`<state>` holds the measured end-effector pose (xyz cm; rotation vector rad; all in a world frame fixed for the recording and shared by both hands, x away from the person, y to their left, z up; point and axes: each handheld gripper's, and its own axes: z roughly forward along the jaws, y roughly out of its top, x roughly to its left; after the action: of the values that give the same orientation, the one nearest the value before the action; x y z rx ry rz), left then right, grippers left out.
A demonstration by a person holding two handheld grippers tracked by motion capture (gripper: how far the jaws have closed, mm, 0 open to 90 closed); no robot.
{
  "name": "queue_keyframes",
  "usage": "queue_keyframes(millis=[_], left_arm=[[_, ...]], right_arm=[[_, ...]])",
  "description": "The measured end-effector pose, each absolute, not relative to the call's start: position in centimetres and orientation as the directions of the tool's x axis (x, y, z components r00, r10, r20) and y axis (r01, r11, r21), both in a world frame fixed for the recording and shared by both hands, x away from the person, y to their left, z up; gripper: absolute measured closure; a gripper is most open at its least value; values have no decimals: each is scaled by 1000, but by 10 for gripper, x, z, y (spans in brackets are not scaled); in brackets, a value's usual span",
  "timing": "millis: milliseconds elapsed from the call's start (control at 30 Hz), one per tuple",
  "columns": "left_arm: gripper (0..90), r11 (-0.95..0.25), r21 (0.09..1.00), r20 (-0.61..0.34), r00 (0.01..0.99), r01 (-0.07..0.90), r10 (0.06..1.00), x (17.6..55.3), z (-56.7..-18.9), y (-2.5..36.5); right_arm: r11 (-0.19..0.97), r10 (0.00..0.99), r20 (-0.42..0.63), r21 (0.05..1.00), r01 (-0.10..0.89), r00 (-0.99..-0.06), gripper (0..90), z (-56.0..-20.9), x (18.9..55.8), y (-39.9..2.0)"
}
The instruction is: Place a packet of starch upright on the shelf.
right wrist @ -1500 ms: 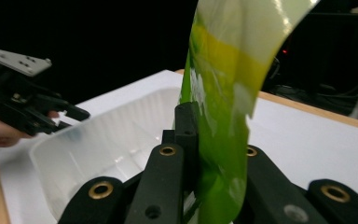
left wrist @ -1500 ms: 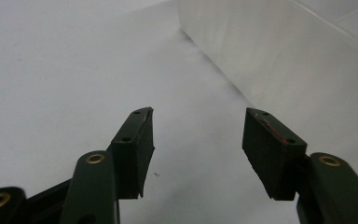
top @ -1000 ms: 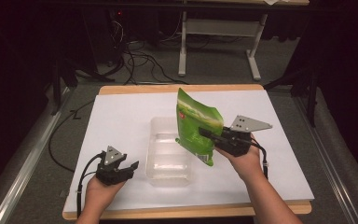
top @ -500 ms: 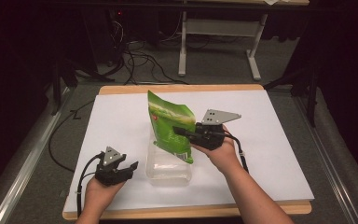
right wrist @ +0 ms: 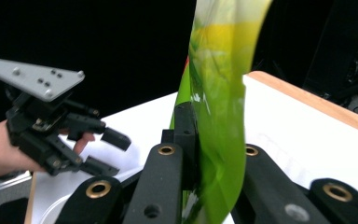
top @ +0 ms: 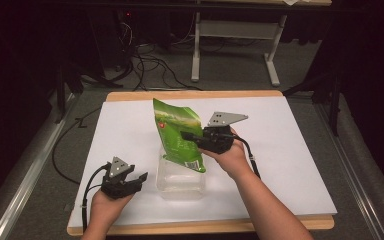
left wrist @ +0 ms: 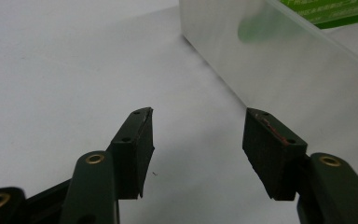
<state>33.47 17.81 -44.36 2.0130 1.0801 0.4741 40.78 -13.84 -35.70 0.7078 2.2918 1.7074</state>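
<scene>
1. Right gripper (top: pixel 190 137): jaws pinched on a green bag (top: pixel 179 135), gripping it at its right edge about halfway up. In the right gripper view the bag (right wrist: pixel 219 121) is seen squeezed thin between the two black jaws.
2. Position of the bag: held in the air, roughly upright and leaning a little, its long axis running top to bottom. Its lower end hangs over the far part of a clear plastic tub (top: pixel 180 182) that stands on the white worktop (top: pixel 290 150). Whether the bag's bottom edge touches the tub cannot be told.
3. Left gripper (top: pixel 136 180): jaws spread, holding nothing, resting low on the worktop just left of the tub. In the left gripper view the tub wall (left wrist: pixel 279 60) lies ahead and to the right of the jaws, apart from them.
4. Judgement: the deciding relation is bag above tub. The likely move is straight down, and the right hand alone controls it.
</scene>
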Motion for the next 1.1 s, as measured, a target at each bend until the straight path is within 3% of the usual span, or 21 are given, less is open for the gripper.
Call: queue_keyframes(millis=[133,467,1100], left_arm=[[436,-330,783,-36,568,528,822,335,-444,178],[435,-331,783,-34,568,526,822,335,-444,177],[436,-335,783,-31,572,523,820,335,-442,178]], right_arm=[[204,503,126,944,259,-855,867,-356,410,-140],[214,404,114,953,215,-908,875,-354,397,-131],[216,473,153,935,282,-868,840,-379,412,-126]])
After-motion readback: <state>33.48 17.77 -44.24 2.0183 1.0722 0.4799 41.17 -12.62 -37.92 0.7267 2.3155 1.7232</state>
